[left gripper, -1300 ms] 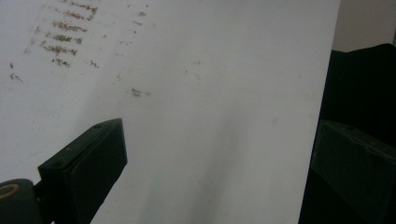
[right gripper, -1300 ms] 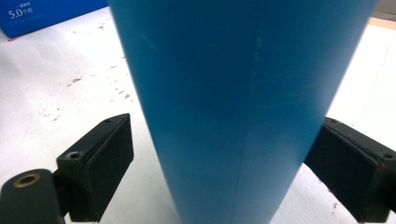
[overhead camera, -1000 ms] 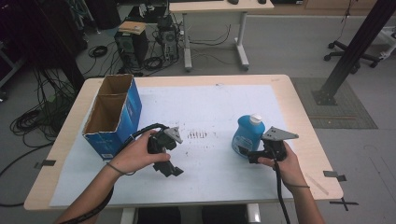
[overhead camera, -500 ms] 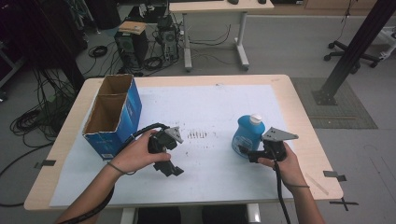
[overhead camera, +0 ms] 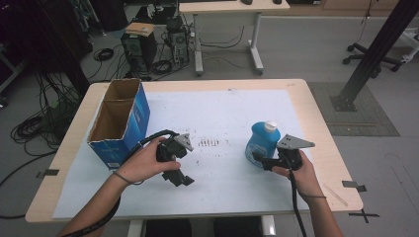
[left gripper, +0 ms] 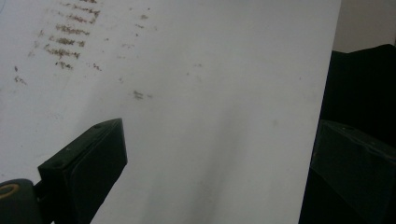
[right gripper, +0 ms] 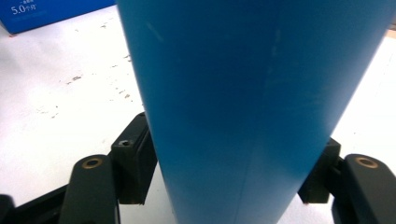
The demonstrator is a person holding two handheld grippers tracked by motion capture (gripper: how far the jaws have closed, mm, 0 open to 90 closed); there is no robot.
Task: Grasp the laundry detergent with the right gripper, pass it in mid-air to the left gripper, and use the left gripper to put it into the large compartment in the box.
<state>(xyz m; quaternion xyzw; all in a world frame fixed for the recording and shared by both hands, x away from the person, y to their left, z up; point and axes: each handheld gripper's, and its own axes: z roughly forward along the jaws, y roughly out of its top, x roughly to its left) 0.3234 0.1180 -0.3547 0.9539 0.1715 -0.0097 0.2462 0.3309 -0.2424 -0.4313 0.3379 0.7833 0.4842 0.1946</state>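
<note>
In the right gripper view, the fingers [right gripper: 135, 163] of the right gripper [right gripper: 224, 172] are seen pressed against both sides of the blue bottle [right gripper: 252, 102], one pad at lower left and one at lower right; the fingers have just been closing, with the bottle between them, and the bottle is now gripped low on its body. In the high view, the same bottle [overhead camera: 262, 140], capped in white, is found standing upright at centre right of the frame on the white sheet [overhead camera: 222, 113] that covers the counter [overhead camera: 321, 128], with the right gripper [overhead camera: 258, 159] laid level against its near side and the right hand [overhead camera: 296, 170] wrapped around the handle. The left gripper [overhead camera: 184, 180] is held at lower centre-left of the high view by the left hand [overhead camera: 143, 163], pointed down toward the sheet. In the left gripper view its fingers [left gripper: 88, 163] are set wide apart, and nothing is held between them; bare sheet is seen in the gap. An open blue cardboard box [overhead camera: 121, 121] stands at the left of the high view, just beside the left hand and well apart from the bottle. A patch of small dark marks [overhead camera: 208, 143] lies on the sheet between the two grippers. Nothing stands between the bottle and the box but the left gripper and hand.
</note>
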